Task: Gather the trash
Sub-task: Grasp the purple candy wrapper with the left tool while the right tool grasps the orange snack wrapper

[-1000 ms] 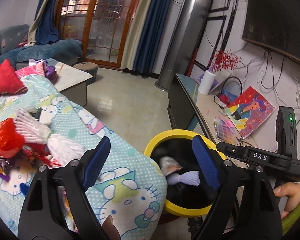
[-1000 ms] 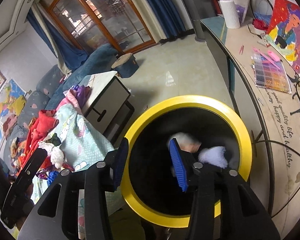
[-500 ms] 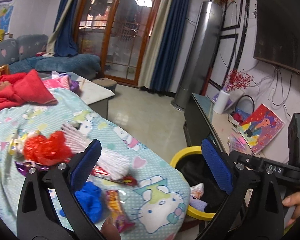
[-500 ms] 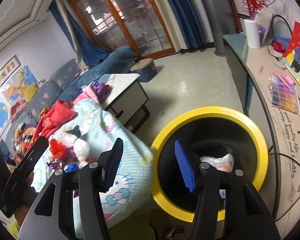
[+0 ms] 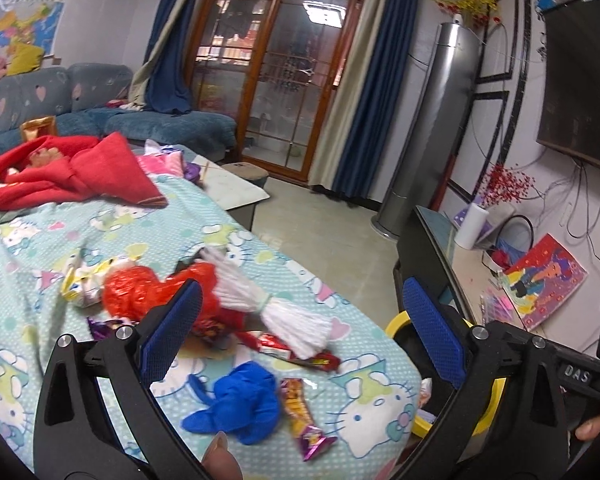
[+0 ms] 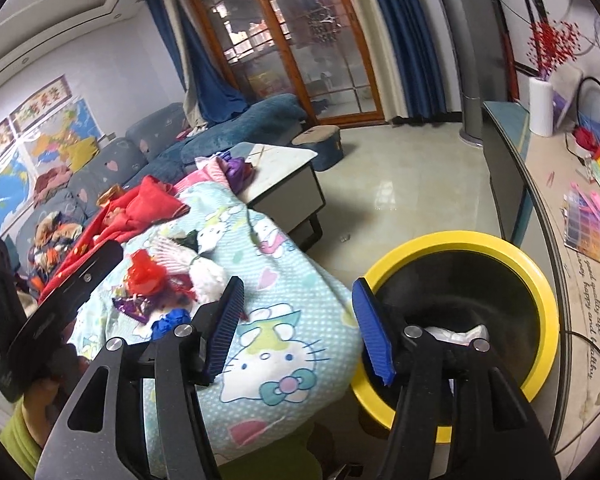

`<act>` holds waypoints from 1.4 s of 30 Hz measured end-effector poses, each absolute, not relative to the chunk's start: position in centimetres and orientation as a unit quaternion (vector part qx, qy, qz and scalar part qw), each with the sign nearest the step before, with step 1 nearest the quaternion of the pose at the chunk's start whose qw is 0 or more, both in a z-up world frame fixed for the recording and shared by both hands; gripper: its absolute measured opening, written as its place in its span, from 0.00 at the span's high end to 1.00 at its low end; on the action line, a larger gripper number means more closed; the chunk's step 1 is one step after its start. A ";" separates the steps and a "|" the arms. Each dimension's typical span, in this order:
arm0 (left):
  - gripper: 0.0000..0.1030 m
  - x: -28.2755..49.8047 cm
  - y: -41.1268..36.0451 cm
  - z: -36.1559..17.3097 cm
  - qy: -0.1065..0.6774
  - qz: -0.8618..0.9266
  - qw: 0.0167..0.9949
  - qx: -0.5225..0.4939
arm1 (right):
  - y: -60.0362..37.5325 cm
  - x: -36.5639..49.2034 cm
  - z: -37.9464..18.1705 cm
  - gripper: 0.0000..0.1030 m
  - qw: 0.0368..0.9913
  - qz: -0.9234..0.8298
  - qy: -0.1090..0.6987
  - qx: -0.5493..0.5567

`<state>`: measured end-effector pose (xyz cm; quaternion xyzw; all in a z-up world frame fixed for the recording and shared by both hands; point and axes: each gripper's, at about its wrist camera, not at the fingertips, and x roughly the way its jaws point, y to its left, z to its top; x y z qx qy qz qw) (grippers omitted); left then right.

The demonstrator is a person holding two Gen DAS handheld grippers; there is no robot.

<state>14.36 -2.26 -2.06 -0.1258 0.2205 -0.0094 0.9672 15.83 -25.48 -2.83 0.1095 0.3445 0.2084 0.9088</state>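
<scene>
yellow bin [image 5: 485, 420]: in the left wrist view mostly hidden behind the left tongs [image 5: 300, 332] and the bed's corner.
bin contents [image 6: 456, 334]: pale crumpled stuff, half covered by the right tongs [image 6: 300, 326]; kind unclear.
wrappers [image 5: 100, 326]: partly hidden behind the left tongs' blue pad.
red bag [image 6: 146, 276]: too small to read.

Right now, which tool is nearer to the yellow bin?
Right. The right tool hangs at the yellow bin, one finger over its rim. The left tool sits over the blanket's trash, bin off to its side.
</scene>
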 end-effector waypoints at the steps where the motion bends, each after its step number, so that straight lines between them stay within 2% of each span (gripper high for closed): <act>1: 0.11 14.3 -1.9 -2.1 0.220 -0.006 0.967 -0.129 | -25.1 15.7 -2.8 0.45 0.909 0.211 0.344 0.105; 19: 0.11 12.3 5.7 -3.4 0.222 0.067 0.957 -0.177 | -16.6 13.2 -4.8 0.44 0.886 0.280 0.368 0.019; 30: 0.11 11.6 10.6 -5.8 0.255 0.104 0.938 -0.209 | -13.5 12.8 -6.8 0.44 0.875 0.285 0.391 -0.003; 33: 0.19 11.8 12.0 -6.9 0.272 0.101 0.929 -0.230 | -13.4 13.2 -7.4 0.44 0.873 0.280 0.399 0.000; 42: 0.52 13.0 12.7 -9.2 0.311 0.052 0.913 -0.258 | -12.9 14.4 -9.1 0.44 0.861 0.277 0.426 0.013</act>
